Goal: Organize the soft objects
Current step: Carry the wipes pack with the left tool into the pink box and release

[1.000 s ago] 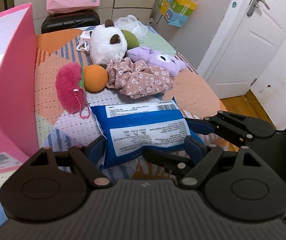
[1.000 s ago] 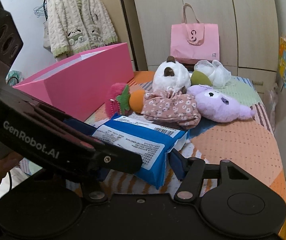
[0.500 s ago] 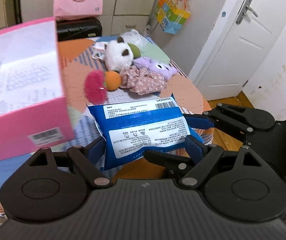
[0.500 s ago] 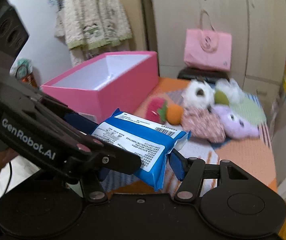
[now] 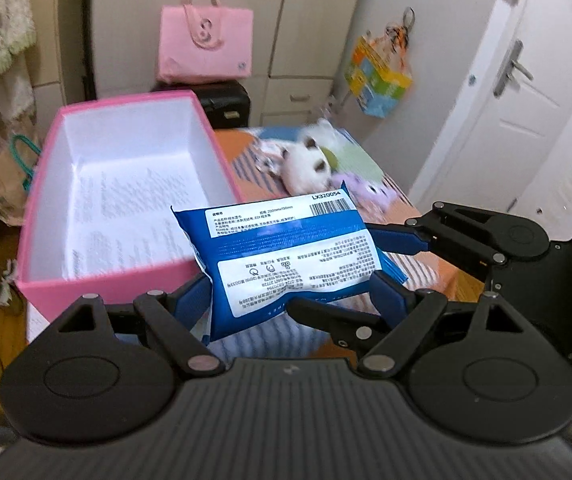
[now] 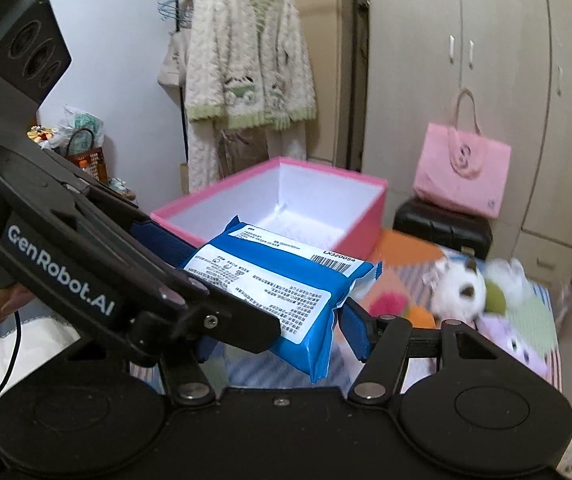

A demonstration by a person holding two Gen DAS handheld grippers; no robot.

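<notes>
A blue and white wipes pack [image 5: 290,256] hangs in the air, held from both sides. My left gripper [image 5: 294,300] is shut on its near end. My right gripper [image 6: 277,320] is shut on it too; the pack [image 6: 281,288] lies across its jaws. The pack is above the table edge, by the near right corner of the open pink box [image 5: 41,280], whose white inside holds a printed sheet. In the right wrist view the box [image 6: 366,196] lies beyond the pack. Plush toys, a white one [image 5: 306,164] and a purple one [image 5: 366,192], lie blurred on the table behind.
A pink tote bag [image 5: 205,46] sits on a black case [image 5: 225,100] against the cupboards. A white door [image 5: 526,100] is at the right. A fluffy cardigan [image 6: 245,60] hangs at the back left. The patterned tablecloth [image 6: 402,252] carries a pink plush [image 6: 390,304].
Both grippers have lifted the wipes pack up off the table and swung left toward the pink box. The box interior now shows from above and the toys have dropped behind.
</notes>
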